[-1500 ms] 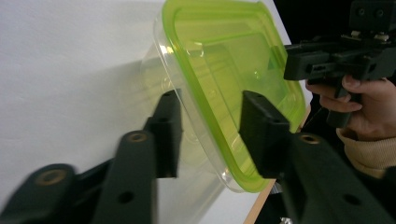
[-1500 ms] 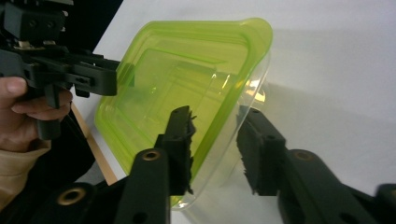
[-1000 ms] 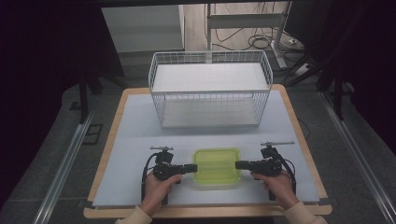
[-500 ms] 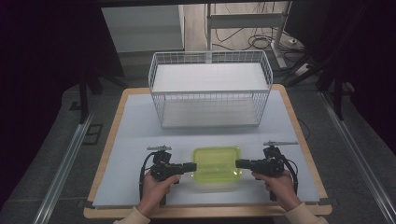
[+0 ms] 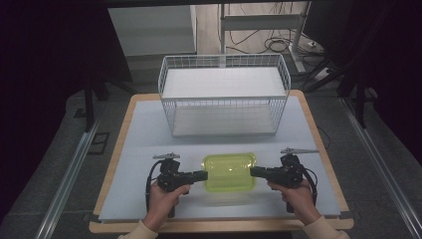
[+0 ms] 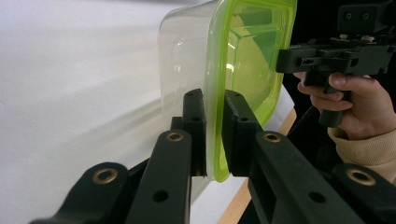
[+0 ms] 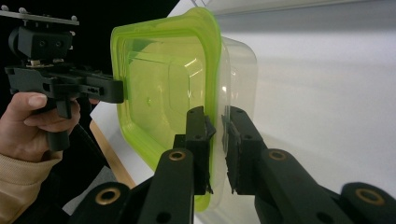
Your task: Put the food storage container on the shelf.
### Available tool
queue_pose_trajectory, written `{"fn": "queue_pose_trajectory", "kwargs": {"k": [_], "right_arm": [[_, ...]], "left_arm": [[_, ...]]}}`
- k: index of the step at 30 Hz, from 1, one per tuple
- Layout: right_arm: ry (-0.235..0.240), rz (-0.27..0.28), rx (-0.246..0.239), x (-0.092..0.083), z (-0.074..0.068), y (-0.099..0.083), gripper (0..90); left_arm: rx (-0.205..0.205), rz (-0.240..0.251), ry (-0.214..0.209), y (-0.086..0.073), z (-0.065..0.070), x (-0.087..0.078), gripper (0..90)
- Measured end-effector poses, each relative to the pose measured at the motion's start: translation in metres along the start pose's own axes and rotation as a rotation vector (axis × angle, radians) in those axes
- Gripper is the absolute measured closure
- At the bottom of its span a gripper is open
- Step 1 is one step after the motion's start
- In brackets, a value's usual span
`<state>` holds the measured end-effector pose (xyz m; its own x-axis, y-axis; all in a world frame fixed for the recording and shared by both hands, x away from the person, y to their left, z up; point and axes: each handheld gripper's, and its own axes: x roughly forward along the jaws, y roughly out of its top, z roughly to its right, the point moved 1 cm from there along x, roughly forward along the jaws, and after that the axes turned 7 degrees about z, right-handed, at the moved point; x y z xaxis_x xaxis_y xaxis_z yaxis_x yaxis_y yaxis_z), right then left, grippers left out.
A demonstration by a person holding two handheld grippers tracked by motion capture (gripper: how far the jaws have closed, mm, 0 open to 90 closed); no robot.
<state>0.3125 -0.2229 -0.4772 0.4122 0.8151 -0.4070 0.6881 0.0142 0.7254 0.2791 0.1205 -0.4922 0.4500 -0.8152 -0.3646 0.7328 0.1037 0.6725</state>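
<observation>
High view frames a clear container with a green lid (image 5: pixel 229 172) that is gripped from both short ends near the front edge of the bench (image 5: pixel 144 144), between the two hands. The left claw (image 5: pixel 201 175) is seen clamped on the container's left rim, and the right claw (image 5: pixel 255 172) on its right rim. In the left gripper view, the lid's edge (image 6: pixel 213 140) is pinched between the two black jaws, with the right hand (image 6: pixel 355 100) seen beyond. In the right gripper view, the rim (image 7: pixel 215 135) is likewise held between the narrow-set jaws, and the left hand (image 7: pixel 32 126) is seen opposite. A white wire basket (image 5: pixel 224 94) is placed farther back on the bench, well apart from the container.
</observation>
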Motion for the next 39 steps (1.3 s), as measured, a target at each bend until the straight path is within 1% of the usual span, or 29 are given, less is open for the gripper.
{"fn": "queue_pose_trajectory", "kwargs": {"k": [4, 6, 7, 9, 11, 17, 19, 25, 28, 30, 32, 39], "right_arm": [[0.005, 0.004, -0.013, 0.001, -0.003, 0.005, 80.7], [0.008, 0.013, -0.019, 0.001, -0.005, 0.008, 80.7], [0.006, 0.018, -0.025, 0.000, -0.007, 0.012, 80.7], [0.006, 0.020, -0.026, 0.000, -0.007, 0.013, 80.7], [0.003, 0.028, -0.039, -0.001, -0.010, 0.018, 80.7], [0.002, 0.045, -0.061, -0.004, -0.015, 0.028, 80.7], [0.001, 0.048, -0.057, -0.005, -0.016, 0.030, 80.7], [0.002, 0.058, -0.052, -0.006, -0.017, 0.037, 80.7], [0.003, 0.067, -0.057, -0.008, -0.019, 0.043, 80.7], [0.003, 0.068, -0.060, -0.008, -0.020, 0.045, 80.7], [0.001, 0.070, -0.067, -0.009, -0.022, 0.050, 80.7], [0.002, 0.074, -0.069, -0.006, -0.025, 0.058, 80.7]], "left_arm": [[0.006, 0.007, -0.003, 0.005, 0.001, -0.004, 81.5], [0.016, 0.013, -0.001, 0.010, 0.003, -0.006, 81.4], [0.020, 0.013, -0.001, 0.011, 0.003, -0.006, 81.4], [0.025, 0.019, 0.000, 0.015, 0.005, -0.007, 81.5], [0.035, 0.025, 0.001, 0.020, 0.007, -0.008, 81.4], [0.047, 0.032, 0.000, 0.030, 0.012, -0.011, 81.5], [0.042, 0.032, 0.002, 0.032, 0.014, -0.011, 81.5], [0.052, 0.034, 0.005, 0.041, 0.017, -0.012, 81.5], [0.054, 0.036, 0.001, 0.047, 0.019, -0.013, 81.5], [0.059, 0.035, 0.002, 0.050, 0.021, -0.014, 81.5], [0.063, 0.037, 0.000, 0.053, 0.021, -0.015, 81.5], [0.063, 0.045, 0.004, 0.062, 0.021, -0.018, 81.5]]}}
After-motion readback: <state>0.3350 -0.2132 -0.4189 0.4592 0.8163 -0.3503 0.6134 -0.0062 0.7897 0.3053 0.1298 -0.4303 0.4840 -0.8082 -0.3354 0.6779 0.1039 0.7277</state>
